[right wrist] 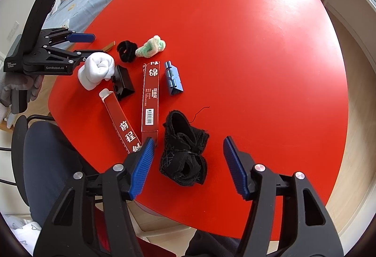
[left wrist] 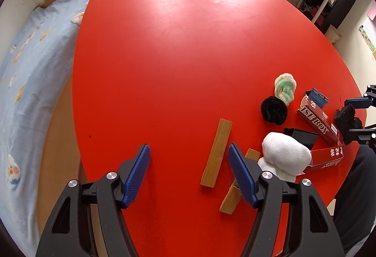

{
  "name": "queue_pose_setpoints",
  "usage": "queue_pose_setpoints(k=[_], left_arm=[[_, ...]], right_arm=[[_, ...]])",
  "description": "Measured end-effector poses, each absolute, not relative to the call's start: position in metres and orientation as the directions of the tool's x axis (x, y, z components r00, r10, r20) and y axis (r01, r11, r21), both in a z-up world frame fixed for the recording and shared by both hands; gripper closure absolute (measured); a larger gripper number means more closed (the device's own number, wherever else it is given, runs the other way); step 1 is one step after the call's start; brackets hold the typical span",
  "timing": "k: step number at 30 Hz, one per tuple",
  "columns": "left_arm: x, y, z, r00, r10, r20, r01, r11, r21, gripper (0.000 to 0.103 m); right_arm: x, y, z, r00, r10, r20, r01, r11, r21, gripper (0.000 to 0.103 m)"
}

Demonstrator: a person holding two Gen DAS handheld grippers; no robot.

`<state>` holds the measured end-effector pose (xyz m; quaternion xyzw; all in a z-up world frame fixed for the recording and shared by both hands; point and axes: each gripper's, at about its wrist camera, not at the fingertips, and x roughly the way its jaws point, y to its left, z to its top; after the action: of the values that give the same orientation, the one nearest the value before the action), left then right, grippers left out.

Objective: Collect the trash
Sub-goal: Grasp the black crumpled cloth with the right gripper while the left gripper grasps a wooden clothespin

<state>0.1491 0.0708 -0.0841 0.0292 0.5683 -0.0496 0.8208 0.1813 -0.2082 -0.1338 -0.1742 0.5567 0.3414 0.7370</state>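
Note:
Litter lies on the red table [left wrist: 176, 45]. Two wooden strips, one [left wrist: 216, 152] between my left gripper's [left wrist: 189, 146] open jaws and one [left wrist: 237, 189] under its right finger. A white rolled cloth [left wrist: 285, 156] sits to the right. My right gripper [right wrist: 188, 139] stands open astride a black cloth bundle [right wrist: 184, 151], and neither pad touches it. Nearby lie two red cartons [right wrist: 150, 95] [right wrist: 119, 123], a black box [right wrist: 123, 84], a blue piece [right wrist: 172, 78], a black scrunchie [right wrist: 127, 50] and a green-white scrunchie [right wrist: 151, 47].
A bed with a pale blue cover [left wrist: 35, 74] runs along the table's left edge. A person's dark-clothed lap [right wrist: 51, 158] and a chair [right wrist: 17, 146] sit at the near edge. A gloved hand [right wrist: 21, 88] holds the left gripper [right wrist: 90, 45].

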Motion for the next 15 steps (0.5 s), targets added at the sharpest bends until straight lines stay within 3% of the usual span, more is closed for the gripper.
queue_pose_setpoints(k=[6,11,15], left_arm=[[0.148,0.061,-0.081,0.342,-0.065,-0.937,0.146,0.989,-0.015,0.069],[0.146,0.057,-0.081,0.329,-0.075,-0.941,0.156,0.988,-0.024,0.091],[0.145,0.057,-0.080,0.331,-0.073,-0.941,0.146,0.989,-0.026,0.092]], right_arm=[[0.179,-0.207,-0.136,0.138,0.320,-0.937,-0.705,0.696,0.133,0.065],[0.178,-0.204,-0.135,0.135,0.325,-0.936,-0.706,0.694,0.139,0.068],[0.177,-0.204,-0.134,0.134,0.338,-0.932,-0.701,0.697,0.152,0.070]])
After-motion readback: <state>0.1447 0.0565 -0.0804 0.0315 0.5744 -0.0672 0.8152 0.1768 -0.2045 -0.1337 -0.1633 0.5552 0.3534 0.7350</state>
